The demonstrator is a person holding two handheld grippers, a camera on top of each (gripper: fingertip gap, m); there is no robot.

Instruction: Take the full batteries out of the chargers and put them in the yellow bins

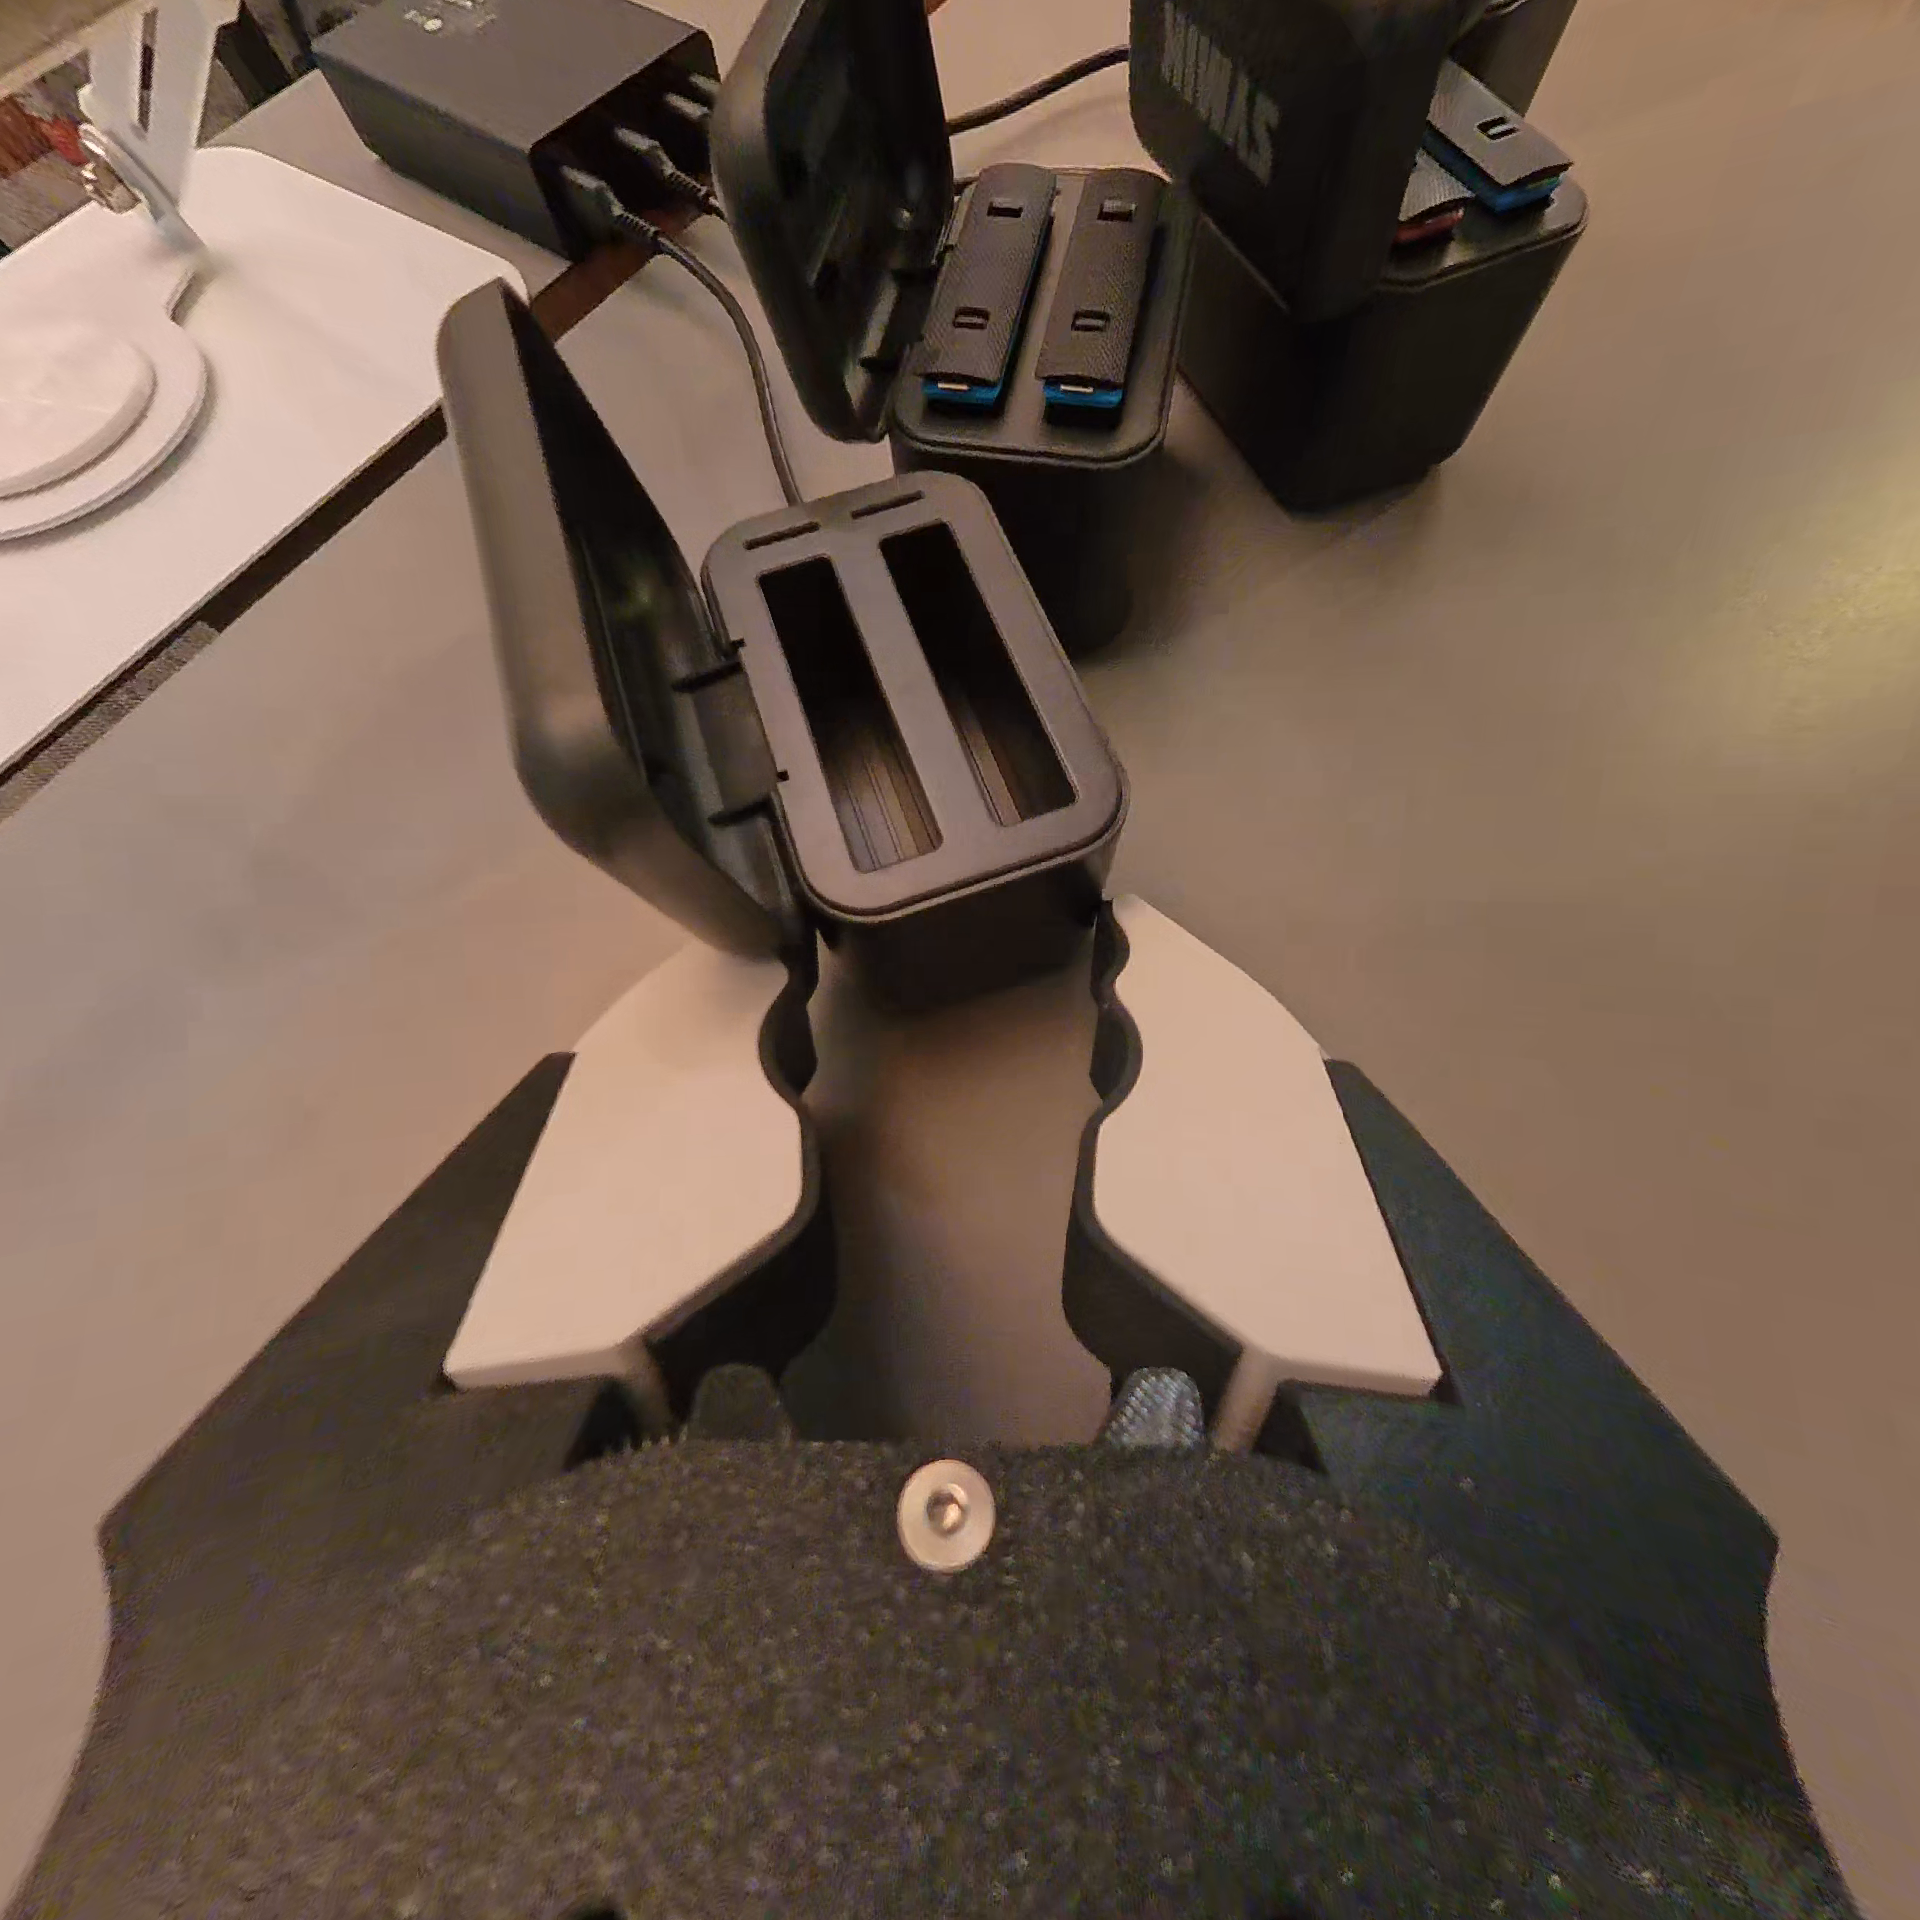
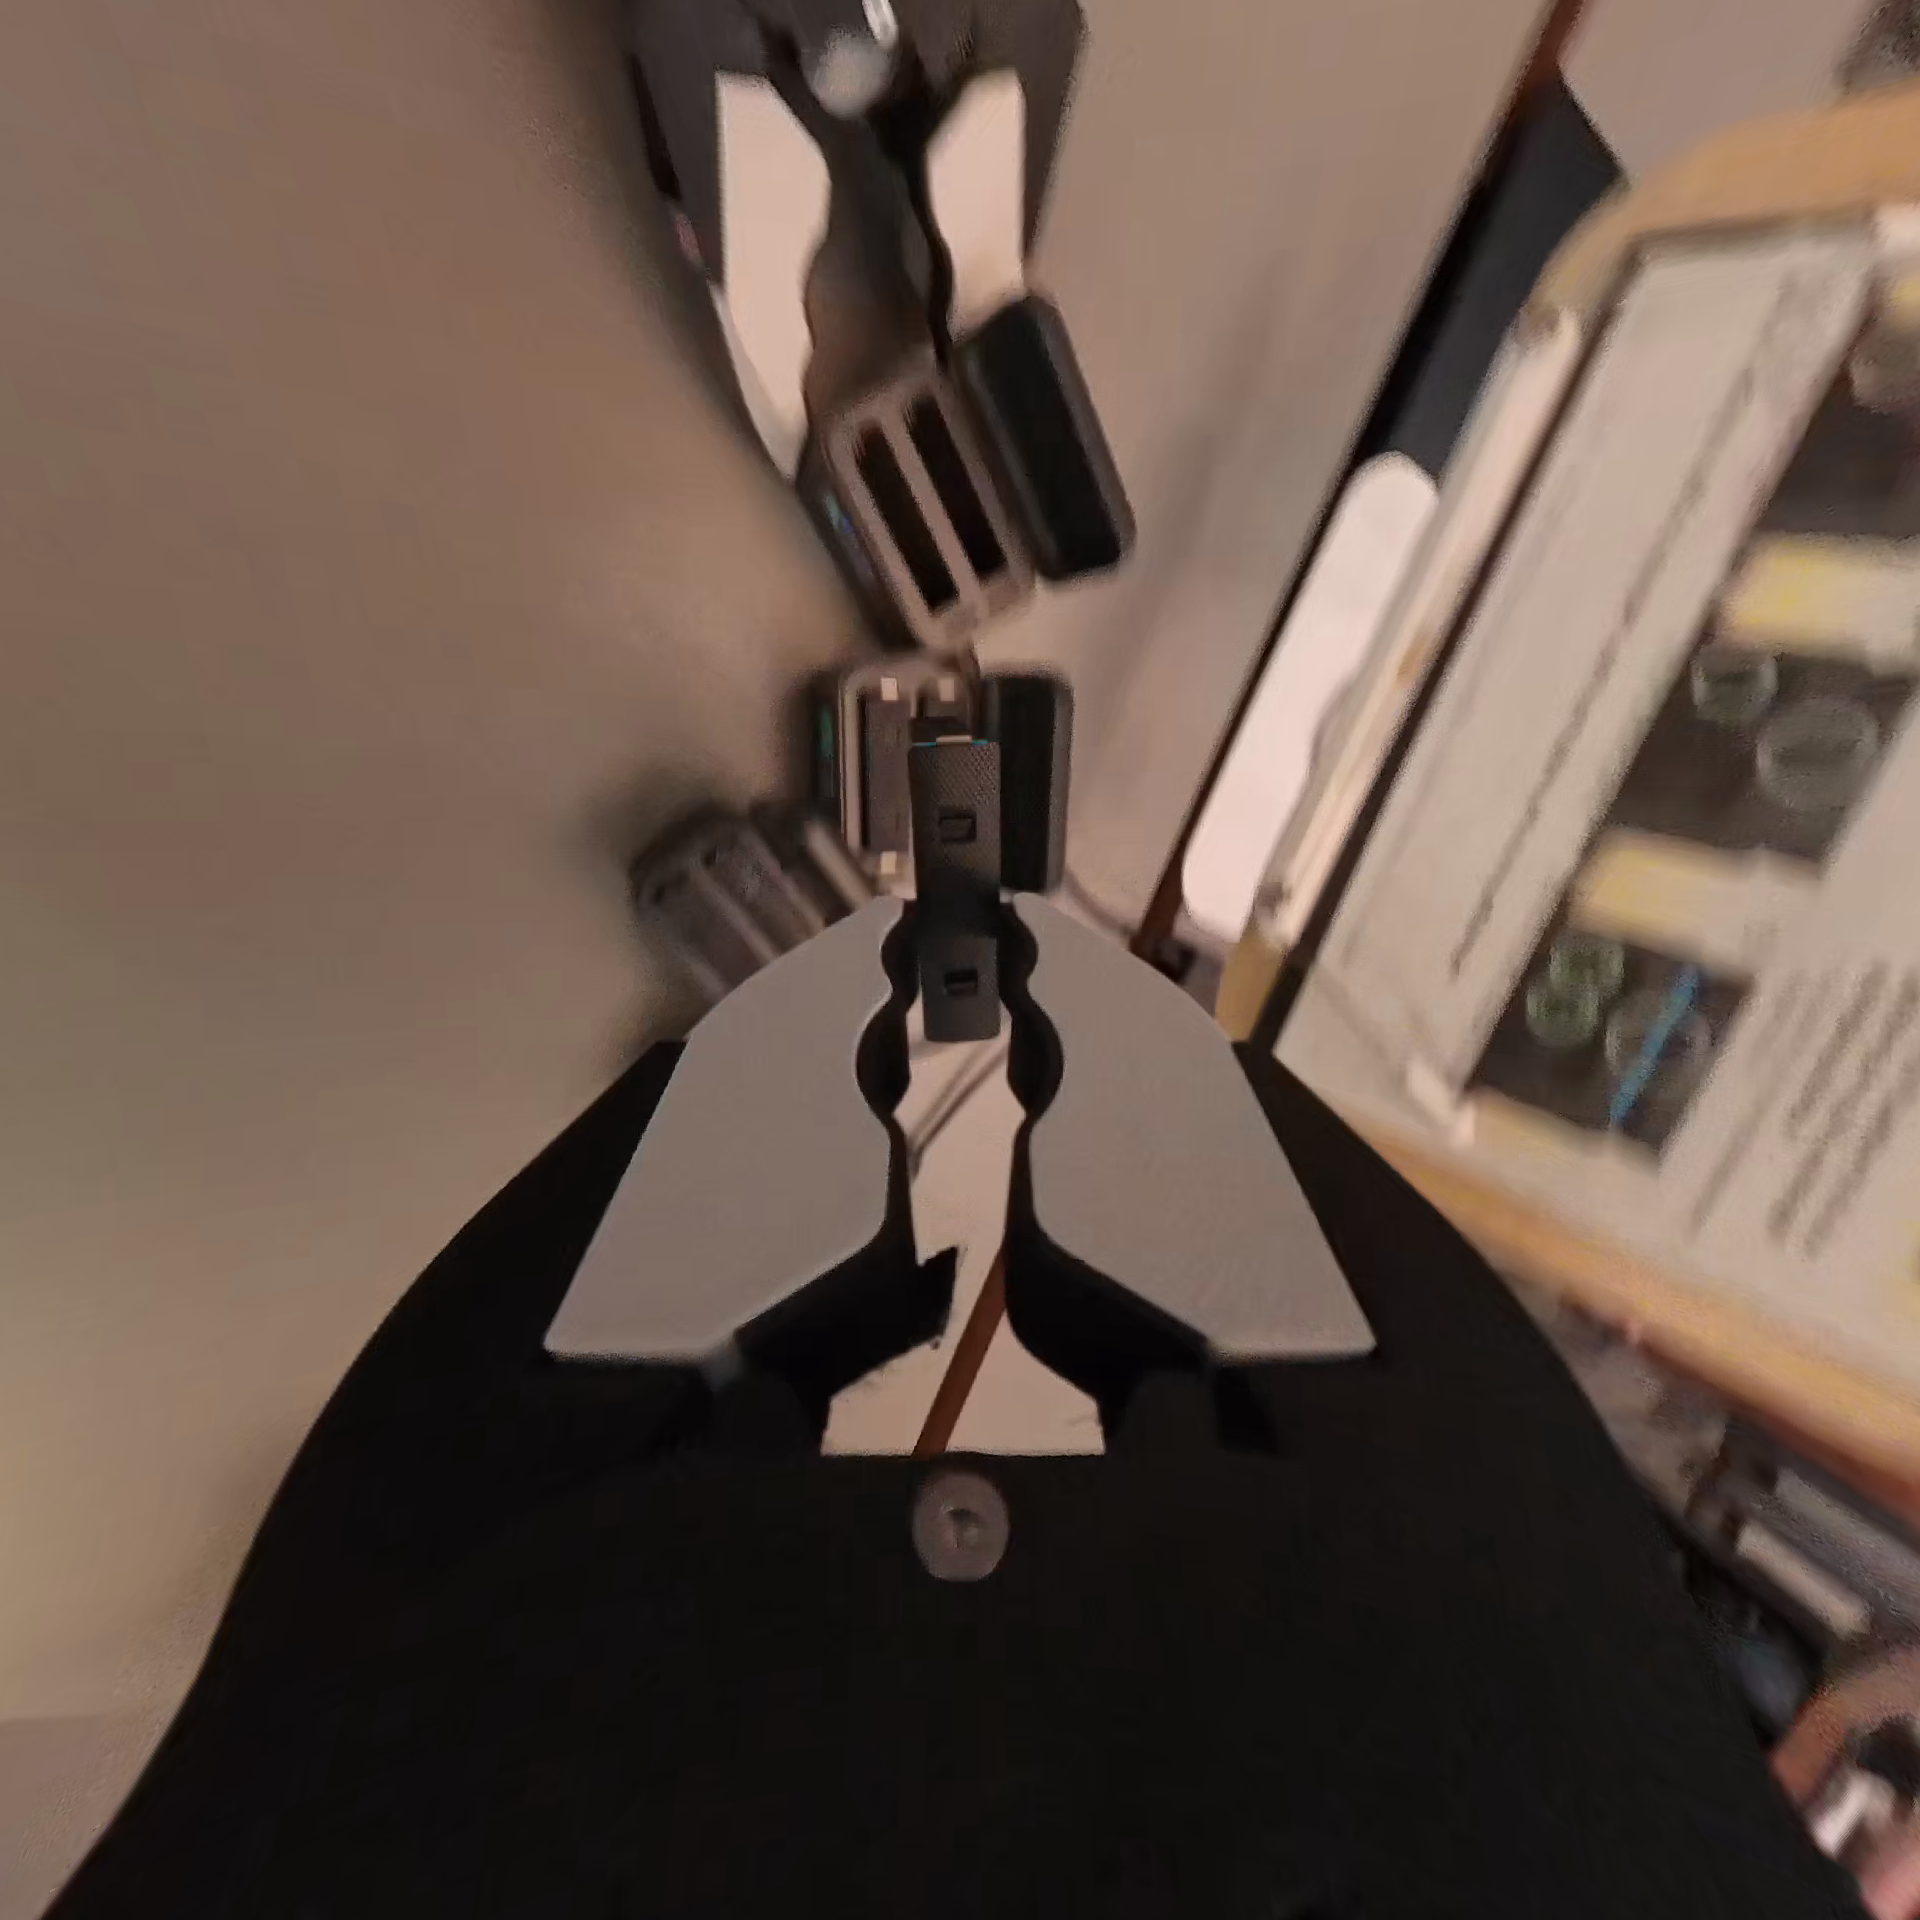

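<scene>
Left gripper (image 1: 958,914) clamps the emptied black two-slot charger (image 1: 914,717) steady while right gripper (image 2: 958,914), apparently bin-bound, pinches a black ribbed battery (image 2: 956,894).

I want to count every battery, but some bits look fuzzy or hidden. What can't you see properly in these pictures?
- Right wrist view: motion blur smears the shelf; what it holds is unreadable.
- Left wrist view: the far charger has its raised lid across its slots, so its battery count is unclear.
- Left wrist view: the top edge cuts off the power block.
- Neither view clearly shows a yellow bin.
- Left wrist view: the empty charger hides the left gripper tips.
</scene>
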